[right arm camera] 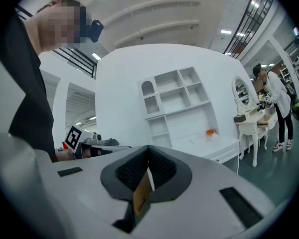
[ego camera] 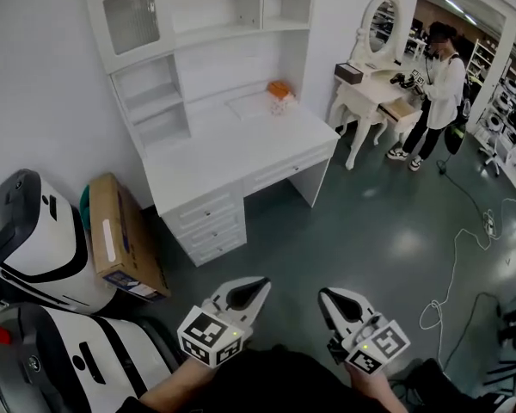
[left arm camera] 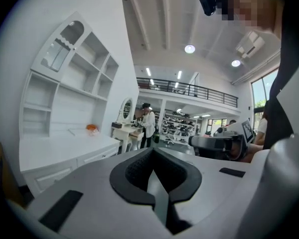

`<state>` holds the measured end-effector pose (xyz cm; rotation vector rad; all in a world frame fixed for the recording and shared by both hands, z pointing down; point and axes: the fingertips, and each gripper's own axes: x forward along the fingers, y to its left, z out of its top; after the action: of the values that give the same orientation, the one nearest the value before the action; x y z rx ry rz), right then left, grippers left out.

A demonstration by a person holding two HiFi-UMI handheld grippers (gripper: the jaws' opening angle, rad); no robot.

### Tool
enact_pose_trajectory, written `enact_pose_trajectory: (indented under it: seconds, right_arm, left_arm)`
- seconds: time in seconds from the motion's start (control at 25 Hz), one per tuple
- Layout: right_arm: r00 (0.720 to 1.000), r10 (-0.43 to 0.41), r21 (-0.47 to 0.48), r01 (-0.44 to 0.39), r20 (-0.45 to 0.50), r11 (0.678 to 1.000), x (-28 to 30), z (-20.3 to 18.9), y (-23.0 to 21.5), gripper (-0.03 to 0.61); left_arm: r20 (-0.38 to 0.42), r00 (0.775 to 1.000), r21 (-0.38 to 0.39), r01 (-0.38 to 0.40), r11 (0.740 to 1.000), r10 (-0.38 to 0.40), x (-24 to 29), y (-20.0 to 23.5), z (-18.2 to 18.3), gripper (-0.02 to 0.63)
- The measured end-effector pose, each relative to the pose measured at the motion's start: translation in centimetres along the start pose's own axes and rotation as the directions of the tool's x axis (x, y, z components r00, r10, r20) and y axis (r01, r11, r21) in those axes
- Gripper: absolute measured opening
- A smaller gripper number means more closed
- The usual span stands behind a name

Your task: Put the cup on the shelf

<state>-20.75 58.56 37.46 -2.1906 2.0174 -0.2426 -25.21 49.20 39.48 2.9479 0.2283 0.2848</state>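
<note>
In the head view we hold the left gripper (ego camera: 256, 286) and the right gripper (ego camera: 331, 298) low over the floor (ego camera: 387, 231), jaws together, pointing towards the bench (ego camera: 241, 149). The cup (ego camera: 279, 93) stands well away on the bench, below the shelf (ego camera: 215, 33).

In the left gripper view, the left gripper (left arm camera: 152, 166) is closed on nothing.

In the right gripper view, the right gripper (right arm camera: 148, 158) is closed and level, with a small tan label (right arm camera: 142, 195) at the seam.
</note>
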Motion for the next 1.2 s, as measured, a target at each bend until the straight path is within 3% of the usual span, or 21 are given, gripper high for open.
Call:
enact_pose_trajectory:
  seconds: [0.24,0.48,0.92,1.2]
  right_arm:
    - [1.0,0.018,0.023,-0.017,-0.002,1.0,-1.6,0.0,-1.5,0.017]
    - [0.999,0.016,0.049,-0.015,-0.028,0.999,1.0,-0.4,-4.8,0.017]
    - [0.998,-0.055,0.05,0.056,-0.018,0.997,12.2,2.6,-15.0,0.017]
    - [1.0,-0.013,0.077,0.014,-0.011,0.997,21.0,4.4,-18.3,0.017]
  left_arm:
    - [-0.021,1.0,-0.019,0.017,1.0,-0.018,2.7,-1.5,-0.8,0.003]
    - [-0.029,0.999,-0.036,0.023,0.999,-0.024,5.6,1.6,-0.7,0.003]
    - [0.01,0.999,0.004,0.051,0.999,-0.051,14.0,13.6,4.5,0.003]
    - [0.02,1.0,-0.007,0.019,1.0,-0.019,15.8,21.6,6.7,0.003]
